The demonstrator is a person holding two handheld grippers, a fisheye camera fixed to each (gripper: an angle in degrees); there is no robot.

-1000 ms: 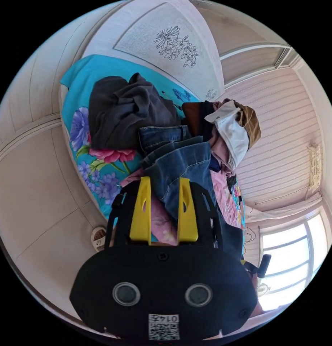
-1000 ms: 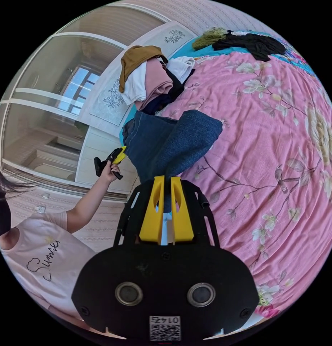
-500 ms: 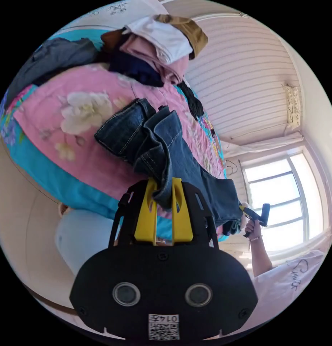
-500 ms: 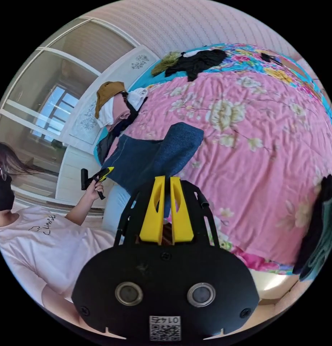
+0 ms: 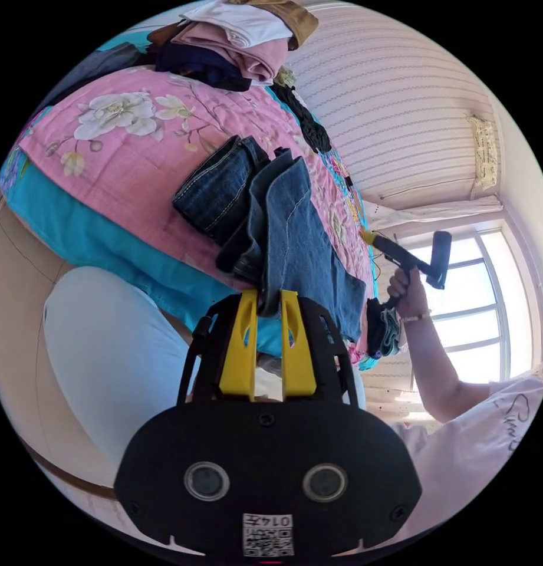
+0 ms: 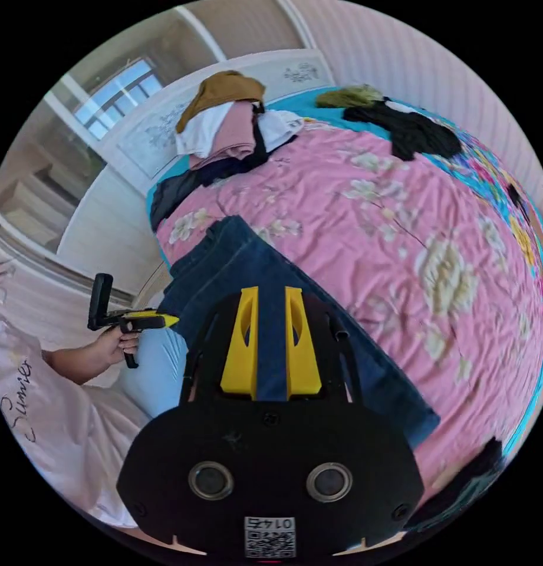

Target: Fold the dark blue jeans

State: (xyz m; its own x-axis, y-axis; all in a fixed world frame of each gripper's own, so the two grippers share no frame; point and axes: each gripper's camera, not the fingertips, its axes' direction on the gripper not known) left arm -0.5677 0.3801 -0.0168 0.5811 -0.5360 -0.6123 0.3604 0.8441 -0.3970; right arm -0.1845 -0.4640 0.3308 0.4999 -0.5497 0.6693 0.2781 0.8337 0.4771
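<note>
A fold of the dark blue jeans (image 5: 283,236) is pinched between the left gripper (image 5: 269,295) jaws. The right gripper (image 6: 271,292) jaws are parted, with denim seen between them. The jeans are laid on the pink floral bedspread (image 6: 412,236).

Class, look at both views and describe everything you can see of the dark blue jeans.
The dark blue jeans are denim with pale seam stitching, folded lengthwise into a long strip lying on the pink floral bedspread near the bed's edge. In the left gripper view the waist end looks bunched. The left gripper has an edge of them between its jaws.
</note>
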